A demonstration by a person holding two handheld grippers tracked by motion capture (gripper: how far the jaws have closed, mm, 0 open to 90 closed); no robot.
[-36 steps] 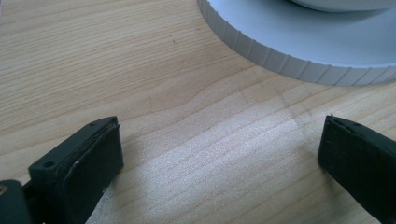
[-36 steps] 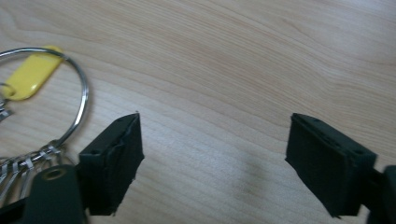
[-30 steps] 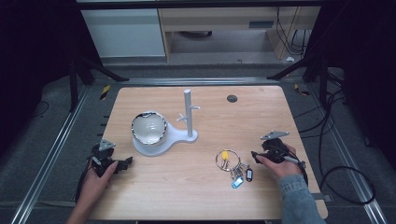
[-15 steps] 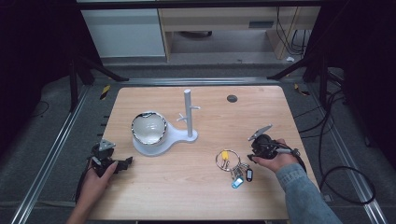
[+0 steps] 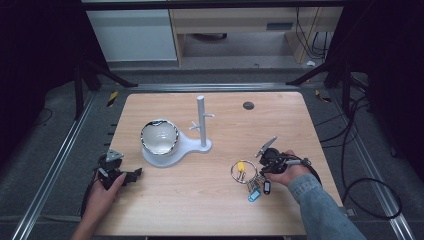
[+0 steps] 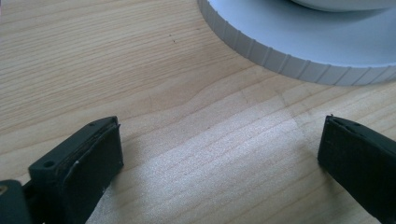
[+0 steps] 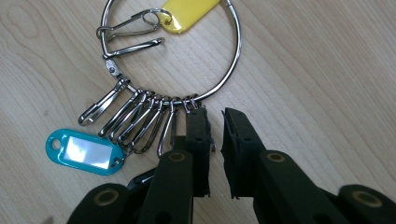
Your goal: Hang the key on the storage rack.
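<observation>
Left gripper (image 5: 134, 174), jaws wide apart, resting on the wooden table (image 5: 220, 210) just left of the white stand (image 5: 172, 150) holding a bowl (image 5: 159, 136). Key ring (image 7: 173, 53) with yellow tag (image 7: 187, 11) and blue tag (image 7: 86, 151), right of the stand. Right gripper (image 7: 215, 126), jaws nearly together with a narrow gap, tips at the ring's edge. Dark floor beyond.

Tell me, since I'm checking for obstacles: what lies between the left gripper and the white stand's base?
Only bare wood: in the left gripper view, the table runs uninterrupted from the open left gripper to the stand's ribbed base.
</observation>
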